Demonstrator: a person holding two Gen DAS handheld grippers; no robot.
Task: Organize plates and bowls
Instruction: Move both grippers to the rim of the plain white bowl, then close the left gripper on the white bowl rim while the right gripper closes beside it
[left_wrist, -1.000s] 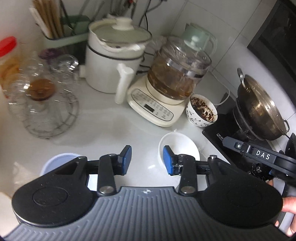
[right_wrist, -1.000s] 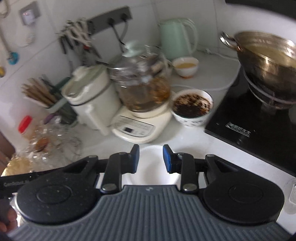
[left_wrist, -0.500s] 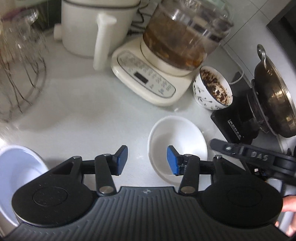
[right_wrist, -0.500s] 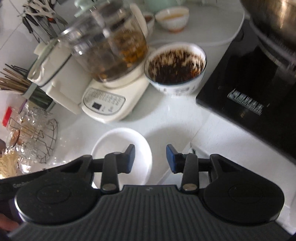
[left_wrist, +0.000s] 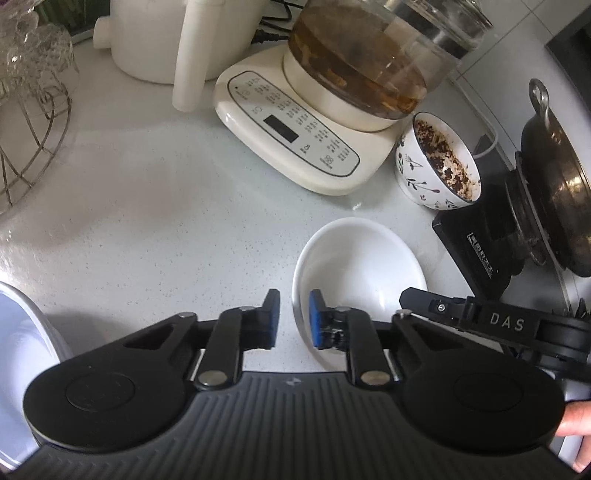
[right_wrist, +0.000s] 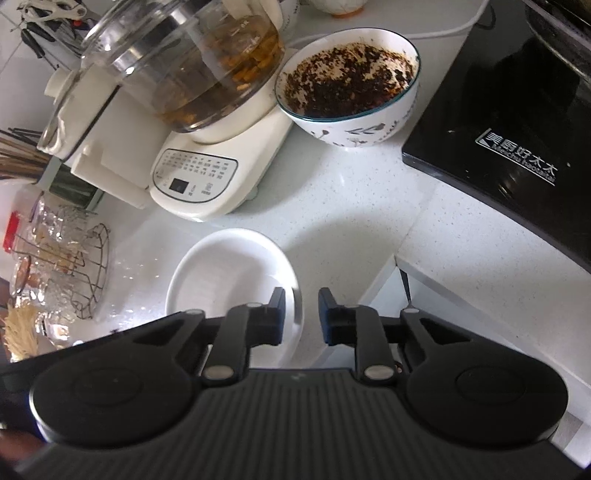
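A small white dish (left_wrist: 364, 271) sits on the white counter; it also shows in the right wrist view (right_wrist: 225, 273). My left gripper (left_wrist: 293, 319) is open and straddles the dish's left rim, one finger inside, one outside. My right gripper (right_wrist: 302, 312) is open and straddles the dish's right rim in the same way. A pale blue plate (left_wrist: 18, 354) lies at the far left edge of the left wrist view. A patterned bowl (left_wrist: 437, 166) with dark residue stands behind the dish, also in the right wrist view (right_wrist: 349, 81).
A cream kettle base with a glass pot (left_wrist: 317, 110) stands behind the dish. A black induction hob (right_wrist: 509, 140) with a metal wok (left_wrist: 557, 192) is to the right. A wire rack with glasses (right_wrist: 62, 269) stands left. The counter edge (right_wrist: 406, 266) drops off at right.
Both grippers have dropped down and closed in on the white dish from either side, and their fingers have narrowed around its rim. The dish has not moved.
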